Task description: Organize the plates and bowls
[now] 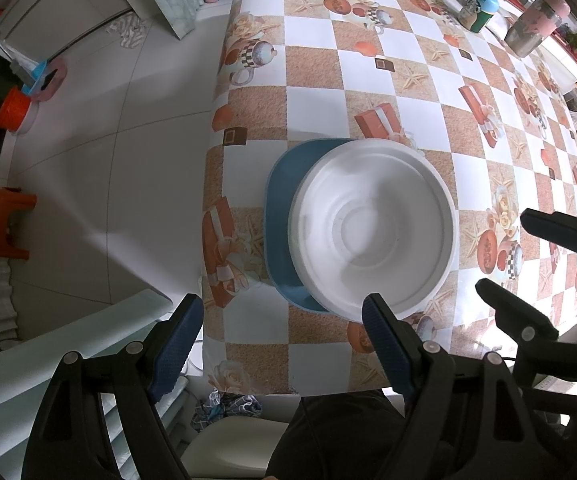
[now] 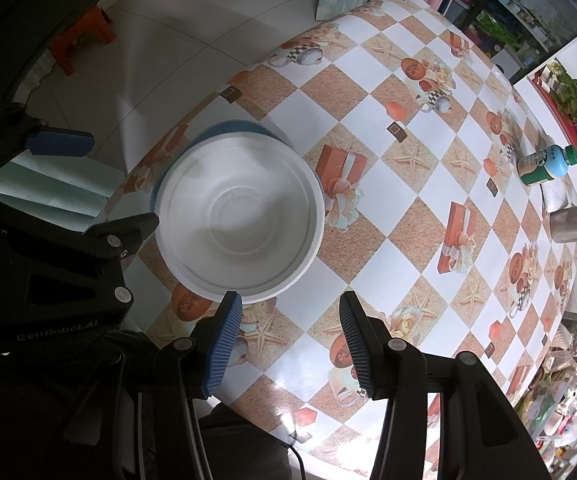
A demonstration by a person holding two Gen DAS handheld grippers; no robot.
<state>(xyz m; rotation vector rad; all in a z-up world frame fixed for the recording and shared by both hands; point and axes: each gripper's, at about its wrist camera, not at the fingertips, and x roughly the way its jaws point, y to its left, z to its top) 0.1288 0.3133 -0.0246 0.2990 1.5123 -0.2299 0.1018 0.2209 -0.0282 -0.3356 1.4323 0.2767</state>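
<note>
A: White bowl [image 1: 374, 226] on blue plate [image 1: 282, 216], sitting in the middle of the left wrist view on the checked tablecloth [image 1: 316, 68]. The bowl covers most of the plate and rides toward its right side rather than centred.

B: So is your stacking done?

A: Looks mostly done to me. I see no other plates or bowls on the table; only a bottle [image 1: 480, 10] and a jar [image 1: 536, 26] at the upper right.

B: And your grippers?

A: Your left gripper [image 1: 284, 340] hangs wide, nothing between its fingers. Your right gripper [image 2: 290, 340] is partly spread, also empty, with the bowl just above its left finger in the right wrist view.

B: What's left?

A: Perhaps centring the bowl.
</note>
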